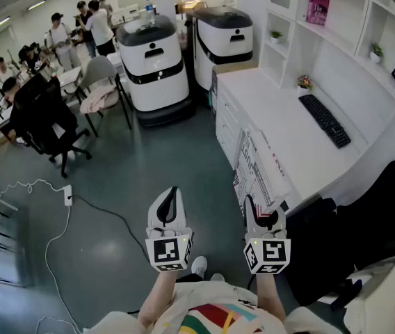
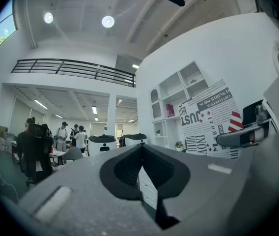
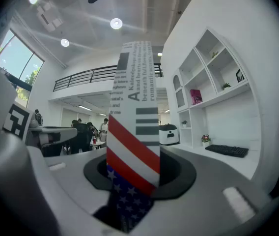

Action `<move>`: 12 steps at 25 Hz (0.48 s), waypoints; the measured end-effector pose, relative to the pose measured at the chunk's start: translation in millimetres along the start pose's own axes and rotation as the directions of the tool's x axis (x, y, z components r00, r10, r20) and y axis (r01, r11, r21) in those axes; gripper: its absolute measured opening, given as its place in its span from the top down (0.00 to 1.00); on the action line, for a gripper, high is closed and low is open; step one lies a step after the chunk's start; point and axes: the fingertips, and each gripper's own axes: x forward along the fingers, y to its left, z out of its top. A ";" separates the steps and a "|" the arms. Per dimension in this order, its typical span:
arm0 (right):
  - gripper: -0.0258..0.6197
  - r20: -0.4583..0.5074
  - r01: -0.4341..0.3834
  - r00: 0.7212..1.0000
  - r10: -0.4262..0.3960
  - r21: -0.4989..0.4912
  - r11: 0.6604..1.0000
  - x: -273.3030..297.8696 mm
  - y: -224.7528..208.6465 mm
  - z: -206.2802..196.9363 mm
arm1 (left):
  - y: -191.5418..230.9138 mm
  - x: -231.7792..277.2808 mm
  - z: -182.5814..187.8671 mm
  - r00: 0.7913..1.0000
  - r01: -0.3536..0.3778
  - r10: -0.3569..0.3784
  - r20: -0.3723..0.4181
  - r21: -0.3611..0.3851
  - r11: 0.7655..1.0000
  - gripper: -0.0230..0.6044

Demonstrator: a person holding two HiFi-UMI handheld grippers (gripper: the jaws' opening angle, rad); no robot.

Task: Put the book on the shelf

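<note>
My right gripper (image 1: 263,213) is shut on a white book (image 1: 259,167) printed with black lettering and a stars-and-stripes pattern. The book stands upright above the jaws, beside the desk's front edge. In the right gripper view the book (image 3: 133,117) fills the middle, clamped between the pads. My left gripper (image 1: 172,195) hangs over the floor to the left of the book, shut with nothing in it; its own view shows the jaws (image 2: 141,149) meeting in a line. The white wall shelf (image 1: 336,30) rises behind the desk at the upper right, with a pink book (image 1: 318,5) in one compartment.
A white desk (image 1: 274,110) carries a black keyboard (image 1: 325,120) and a small flower pot (image 1: 304,83). A black office chair (image 1: 382,211) stands at my right. Two white machines (image 1: 154,61) stand ahead, people and chairs are at the far left, and a cable (image 1: 79,200) crosses the floor.
</note>
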 end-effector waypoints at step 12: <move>0.72 -0.007 -0.018 1.000 0.018 -0.008 1.000 18.7 22.0 -2.2 | 33.9 3.4 -8.8 1.000 -0.026 0.026 -0.002 -0.021 0.999 0.97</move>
